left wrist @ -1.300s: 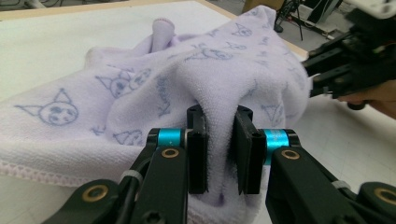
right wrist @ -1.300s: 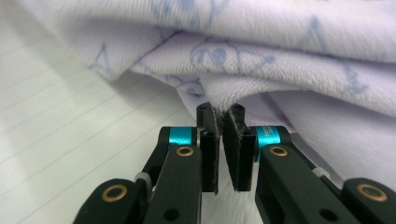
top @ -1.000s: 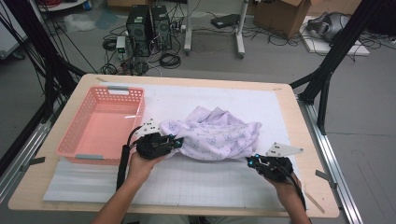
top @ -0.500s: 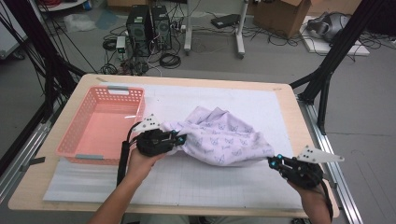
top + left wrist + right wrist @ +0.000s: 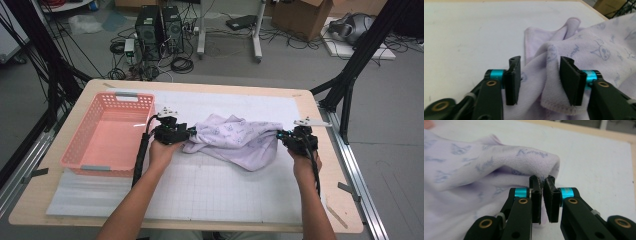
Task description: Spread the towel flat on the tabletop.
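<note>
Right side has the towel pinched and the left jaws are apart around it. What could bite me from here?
1. The left gripper has just been opening; the lavender towel lies loose between its jaws, so that end may drop and bunch.
2. The right gripper pinches only a thin edge fold; a hard pull might slip it free.
3. The pink basket sits close beside the left hand; a sideways swing could knock it.

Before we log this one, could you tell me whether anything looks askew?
Only the lilac towel: it lies bunched and twisted. The right gripper pinches one end; the left gripper has just been opening, cloth loose between its jaws.
</note>
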A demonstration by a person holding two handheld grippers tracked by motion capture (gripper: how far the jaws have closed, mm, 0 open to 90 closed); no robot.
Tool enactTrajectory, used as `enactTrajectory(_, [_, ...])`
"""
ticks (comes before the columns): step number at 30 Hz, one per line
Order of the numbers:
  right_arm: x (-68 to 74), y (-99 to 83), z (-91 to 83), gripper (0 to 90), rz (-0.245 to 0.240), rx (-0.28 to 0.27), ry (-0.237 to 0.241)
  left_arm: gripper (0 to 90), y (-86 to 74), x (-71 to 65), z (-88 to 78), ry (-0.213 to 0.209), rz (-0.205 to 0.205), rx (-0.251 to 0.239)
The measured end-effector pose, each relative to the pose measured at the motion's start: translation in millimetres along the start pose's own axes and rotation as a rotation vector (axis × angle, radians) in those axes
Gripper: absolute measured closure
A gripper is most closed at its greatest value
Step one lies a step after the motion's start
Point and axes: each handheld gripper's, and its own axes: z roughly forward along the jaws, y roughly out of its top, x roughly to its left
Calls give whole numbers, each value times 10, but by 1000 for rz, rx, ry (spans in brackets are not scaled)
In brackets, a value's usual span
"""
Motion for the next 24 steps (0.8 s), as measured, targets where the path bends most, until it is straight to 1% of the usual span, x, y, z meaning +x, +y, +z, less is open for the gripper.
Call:
enactTrajectory(1, [-23, -13, 57, 844, 12, 13, -8, 509, -3, -23, -27, -1, 36, -4])
enactTrajectory(2, [-46, -28, 108, 837, 20, 26, -10, 501, -5, -41, -44, -5, 59, -7])
enactTrajectory(3, [-51, -36, 122, 825, 22, 32, -12, 497, -5, -61, -70, -14, 80, -7])
enactTrajectory(4, [-52, -47, 127, 798, 21, 30, -15, 485, -6, -79, -99, -22, 94, -9])
enactTrajectory(5, [-46, -60, 111, 735, 20, 26, -22, 469, -14, -96, -130, -33, 102, -22])
enactTrajectory(6, [-41, -75, 82, 701, 24, 14, -26, 464, -32, -113, -169, -47, 111, -37])
enactTrajectory(7, [-39, -97, 30, 694, 29, 6, -16, 463, -42, -126, -188, -50, 117, -39])
enactTrajectory(8, [-38, -111, -6, 678, 25, -4, -16, 457, -60, -139, -224, -59, 130, -35])
enactTrajectory(10, [-40, -148, -120, 655, 13, -18, -15, 437, -75, -162, -264, -76, 151, -8])
enactTrajectory(11, [-39, -169, -185, 644, 9, -34, -16, 428, -102, -182, -294, -75, 156, -25])
enactTrajectory(12, [-34, -193, -252, 641, 8, -42, -16, 432, -135, -195, -336, -83, 165, -36])
enactTrajectory(13, [-28, -228, -333, 640, 1, -57, -11, 432, -156, -203, -351, -87, 171, -36])
enactTrajectory(14, [-21, -255, -377, 637, -2, -69, -6, 431, -187, -208, -363, -87, 182, -27])
enactTrajectory(15, [-9, -294, -424, 631, -5, -72, 6, 432, -220, -207, -357, -87, 187, -13])
enactTrajectory(18, [74, -437, -495, 611, -33, -45, 23, 420, -287, -215, -285, -80, 195, 34])
enactTrajectory(20, [134, -505, -493, 576, -59, -14, 36, 420, -302, -240, -228, -73, 195, 38])
enactTrajectory(22, [218, -590, -474, 550, -46, -5, 68, 421, -314, -255, -150, -59, 195, 60])
enactTrajectory(23, [243, -616, -459, 544, -46, 1, 78, 422, -328, -265, -92, -54, 185, 82])
enactTrajectory(24, [277, -657, -421, 533, -37, 12, 101, 427, -337, -270, -62, -50, 190, 98])
